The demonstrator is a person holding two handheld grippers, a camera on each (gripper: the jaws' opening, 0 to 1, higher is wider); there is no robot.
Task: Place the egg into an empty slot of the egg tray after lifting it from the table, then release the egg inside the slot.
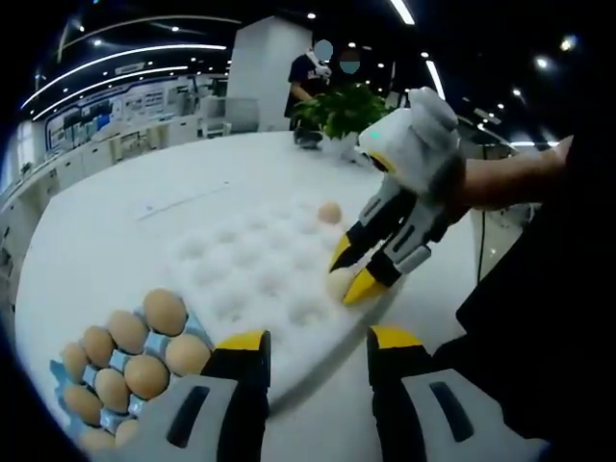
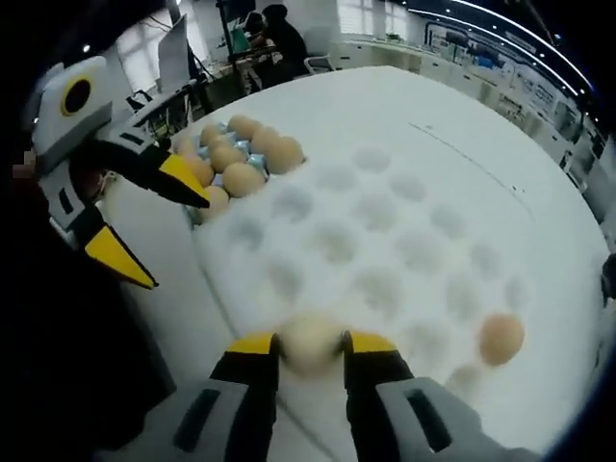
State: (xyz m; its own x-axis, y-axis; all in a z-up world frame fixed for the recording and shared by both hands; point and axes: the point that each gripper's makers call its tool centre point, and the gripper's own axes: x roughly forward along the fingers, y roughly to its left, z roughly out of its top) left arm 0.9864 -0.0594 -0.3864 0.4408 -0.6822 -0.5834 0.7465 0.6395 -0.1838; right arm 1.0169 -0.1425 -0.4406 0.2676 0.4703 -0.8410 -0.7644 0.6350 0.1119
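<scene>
1. pale and smooth, the egg [image 2: 310, 344] sat pinched between my right gripper [image 2: 310, 348] tips, low over the near edge of the white egg tray [image 2: 385, 241].
2. my left gripper [image 1: 316, 348] hung spread, holding nothing.
3. i judged a hard squeeze could crack the shell.
4. letting go off-centre might have rolled the egg off the tray's rim.

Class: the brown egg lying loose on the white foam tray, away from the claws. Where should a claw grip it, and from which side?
Grip the brown egg across its narrow middle, coming from above: it sits in a foam tray dimple, so only its upper half is exposed.
</scene>
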